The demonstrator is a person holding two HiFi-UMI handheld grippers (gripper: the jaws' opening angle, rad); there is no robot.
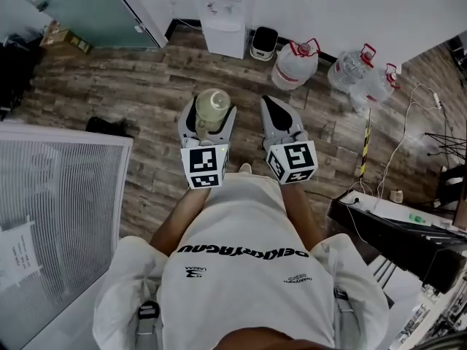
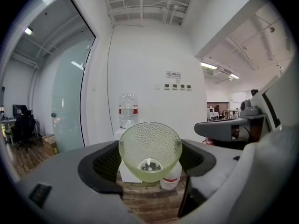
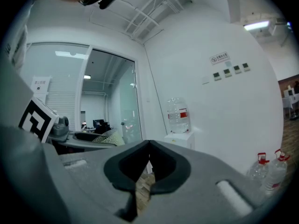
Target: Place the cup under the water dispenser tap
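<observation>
The left hand-held gripper [image 1: 211, 115] has its jaws spread wide and closed on a pale green, translucent cup with a dimpled wall [image 2: 150, 148]. A black jaw pad presses on each side of the cup, which sits well forward between the tips. The left gripper view looks into the cup's open mouth. The rim is a near-full circle, the wall narrows toward a small clear round base, and no liquid shows inside. From the head view the cup is a light, rounded shape filling the gap between the grey jaws.

The right hand-held gripper [image 3: 149, 143] is closed with nothing in it, its two dark pads meeting at the tips. It sits just to the right of the left hand-held gripper, apart from it and at about the same reach.

Straight ahead of the left hand-held gripper, beyond the cup and well apart from it, a white water dispenser [image 1: 221, 17] stands against the white wall. It carries a clear bottle with a red label [image 2: 127, 110] on top. Ahead and to the right of the right hand-held gripper, large clear water bottles with red handles [image 1: 295, 64] stand on the wood-plank floor [image 1: 131, 93].
</observation>
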